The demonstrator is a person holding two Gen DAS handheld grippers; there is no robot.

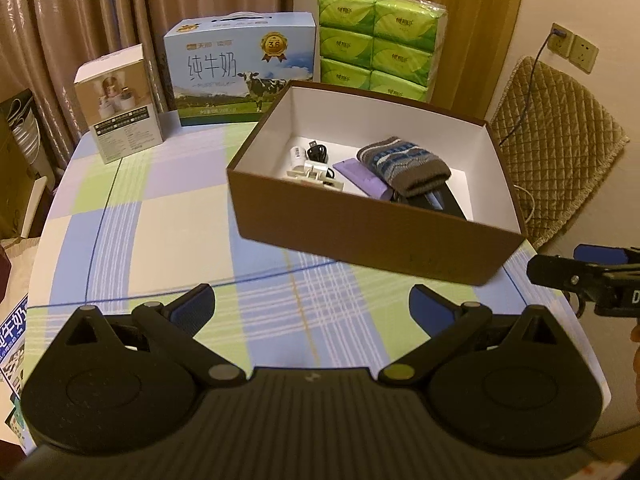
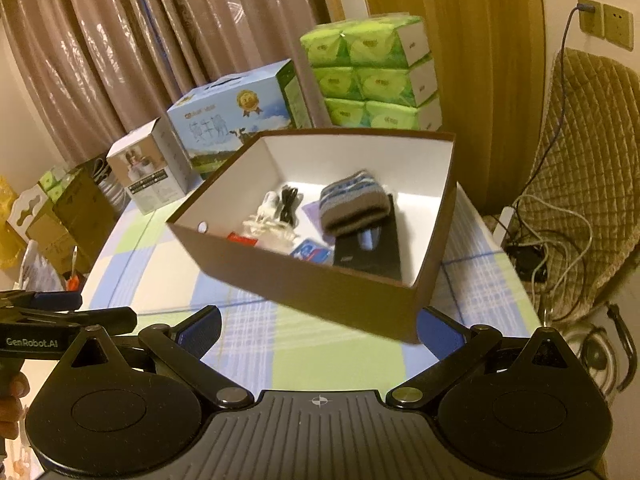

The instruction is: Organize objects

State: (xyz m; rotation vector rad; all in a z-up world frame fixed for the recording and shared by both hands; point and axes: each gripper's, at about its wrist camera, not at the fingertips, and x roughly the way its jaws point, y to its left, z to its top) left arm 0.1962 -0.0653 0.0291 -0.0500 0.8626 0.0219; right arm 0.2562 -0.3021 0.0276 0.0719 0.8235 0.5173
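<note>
A brown cardboard box (image 1: 360,236) (image 2: 320,288) with a white inside stands on the checked tablecloth (image 1: 160,216) (image 2: 304,352). Inside lie a striped knitted pouch (image 1: 404,164) (image 2: 354,202), a purple packet (image 1: 360,174), a black cable (image 1: 318,152) (image 2: 289,208), white adapters (image 1: 310,172) (image 2: 266,220), a flat black case (image 1: 440,204) (image 2: 372,252) and a blue-red card (image 2: 310,250). My left gripper (image 1: 312,308) hangs open in front of the box's near wall, holding nothing. My right gripper (image 2: 320,332) is open too, just short of the box's near corner.
At the table's back stand a small white product box (image 1: 120,104) (image 2: 148,172), a blue milk carton (image 1: 240,72) (image 2: 232,120) and stacked green tissue packs (image 1: 376,36) (image 2: 372,72). A quilted chair (image 1: 556,140) (image 2: 592,160) with cables is to the right.
</note>
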